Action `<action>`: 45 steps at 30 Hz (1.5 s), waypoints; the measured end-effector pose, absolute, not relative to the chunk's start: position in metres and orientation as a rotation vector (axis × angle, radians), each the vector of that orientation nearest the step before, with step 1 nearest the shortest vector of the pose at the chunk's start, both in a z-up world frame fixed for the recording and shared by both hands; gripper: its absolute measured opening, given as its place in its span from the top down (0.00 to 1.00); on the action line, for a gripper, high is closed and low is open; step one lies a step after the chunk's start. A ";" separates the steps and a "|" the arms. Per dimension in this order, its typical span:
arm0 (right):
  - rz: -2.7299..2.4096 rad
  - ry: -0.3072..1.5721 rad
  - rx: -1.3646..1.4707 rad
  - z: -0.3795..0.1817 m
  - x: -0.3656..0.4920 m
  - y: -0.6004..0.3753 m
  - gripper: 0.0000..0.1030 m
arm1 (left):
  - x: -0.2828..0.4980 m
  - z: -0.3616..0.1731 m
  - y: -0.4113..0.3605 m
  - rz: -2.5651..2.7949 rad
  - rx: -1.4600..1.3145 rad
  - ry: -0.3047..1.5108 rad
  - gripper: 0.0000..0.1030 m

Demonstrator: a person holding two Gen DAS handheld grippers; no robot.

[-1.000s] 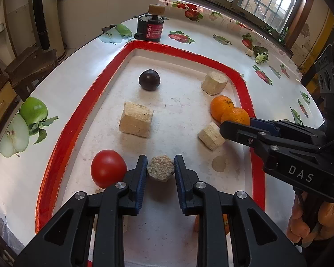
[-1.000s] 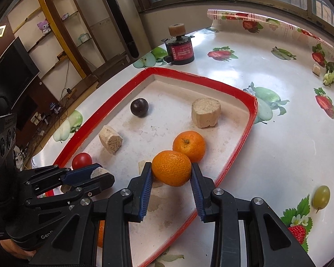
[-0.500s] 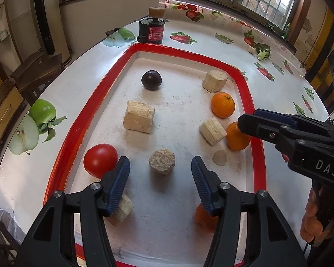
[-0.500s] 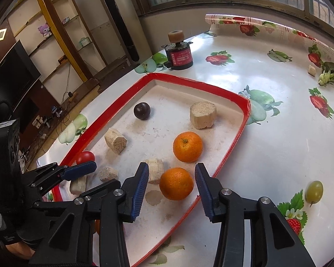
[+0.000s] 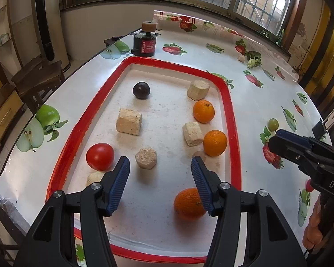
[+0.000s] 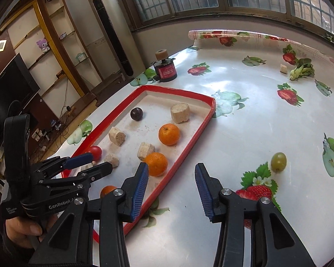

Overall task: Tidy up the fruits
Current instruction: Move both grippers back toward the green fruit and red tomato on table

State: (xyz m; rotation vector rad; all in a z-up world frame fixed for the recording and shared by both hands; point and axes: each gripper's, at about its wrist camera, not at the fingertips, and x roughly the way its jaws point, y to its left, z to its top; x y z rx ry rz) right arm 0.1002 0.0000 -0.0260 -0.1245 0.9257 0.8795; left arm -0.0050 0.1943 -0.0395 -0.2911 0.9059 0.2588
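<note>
Grippers: left gripper [image 5: 160, 178] agape, right gripper [image 6: 171, 184] agape, empty | oranges [image 5: 214, 142] round, dimpled

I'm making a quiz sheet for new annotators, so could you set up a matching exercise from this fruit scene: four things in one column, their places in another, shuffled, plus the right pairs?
Things:
1. tomato
2. dark plum
3. green grape
4. black and red cylinder

Places:
A. on the tablecloth, outside the tray
B. far end of the tray, left side
C. beyond the tray's far rim
D. by the tray's left rim, near end

Pairs: 1-D, 2-B, 3-A, 4-C
</note>
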 end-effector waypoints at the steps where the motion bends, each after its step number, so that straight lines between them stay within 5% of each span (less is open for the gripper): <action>1: 0.874 0.926 -0.120 -0.026 0.099 -0.005 0.56 | -0.005 -0.038 0.192 0.254 -0.289 0.903 0.45; 45: 0.480 0.905 -0.018 -0.039 0.073 -0.219 0.54 | 0.086 -0.020 0.036 -0.041 -0.132 0.920 0.46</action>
